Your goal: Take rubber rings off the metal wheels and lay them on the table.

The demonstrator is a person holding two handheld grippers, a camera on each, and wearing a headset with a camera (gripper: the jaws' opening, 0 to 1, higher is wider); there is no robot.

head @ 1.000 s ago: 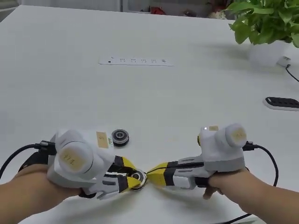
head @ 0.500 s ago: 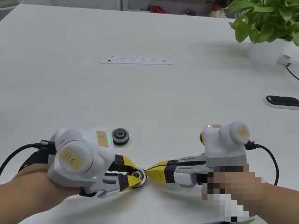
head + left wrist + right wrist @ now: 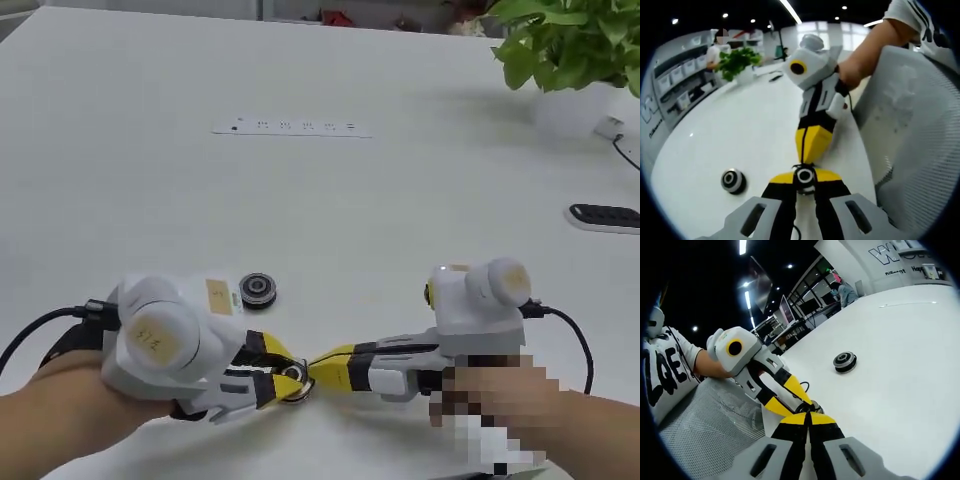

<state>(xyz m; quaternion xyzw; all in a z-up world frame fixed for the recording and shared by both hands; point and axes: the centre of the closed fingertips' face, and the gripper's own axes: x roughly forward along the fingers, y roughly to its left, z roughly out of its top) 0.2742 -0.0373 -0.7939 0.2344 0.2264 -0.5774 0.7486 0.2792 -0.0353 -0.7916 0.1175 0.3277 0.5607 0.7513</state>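
Over the white table [image 3: 400,200], left gripper [image 3: 289,381] clamps a small metal wheel [image 3: 805,176] steady — right gripper [image 3: 318,373], jaws together, seemingly pinches its black rubber ring [image 3: 797,173].

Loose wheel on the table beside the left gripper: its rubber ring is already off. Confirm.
Wrong: the rubber ring is on. The left gripper view shows the loose wheel on the table beside the left gripper, ring around it.
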